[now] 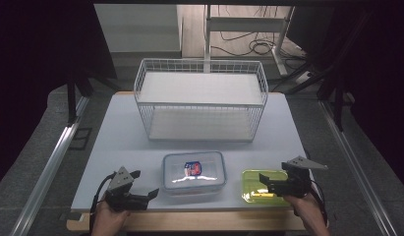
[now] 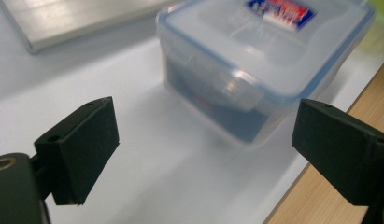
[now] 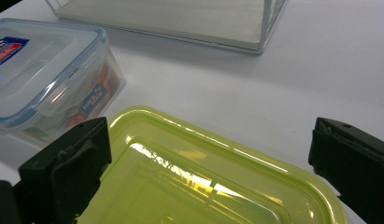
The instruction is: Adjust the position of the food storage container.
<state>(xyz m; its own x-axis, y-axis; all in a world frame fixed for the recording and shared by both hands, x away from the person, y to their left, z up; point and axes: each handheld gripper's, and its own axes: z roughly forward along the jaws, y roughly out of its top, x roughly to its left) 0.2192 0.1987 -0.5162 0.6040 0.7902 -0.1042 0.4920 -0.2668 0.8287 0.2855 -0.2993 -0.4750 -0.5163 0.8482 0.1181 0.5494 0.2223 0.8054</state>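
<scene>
**While 2 grippers wait, 2 boxes sit at the table's near edge**

1 wire basket (image 1: pixel 200 98) with 2 white shelves stands at the middle of the table (image 1: pixel 116 142). Nearer, 1 clear box (image 1: pixel 193 172) with a labelled lid sits beside 1 yellow-green box (image 1: pixel 256 187), both closed. The left gripper (image 1: pixel 143 183) is spread wide beside the clear box; the right gripper (image 1: pixel 272 181) hovers spread over the yellow-green lid.
</scene>
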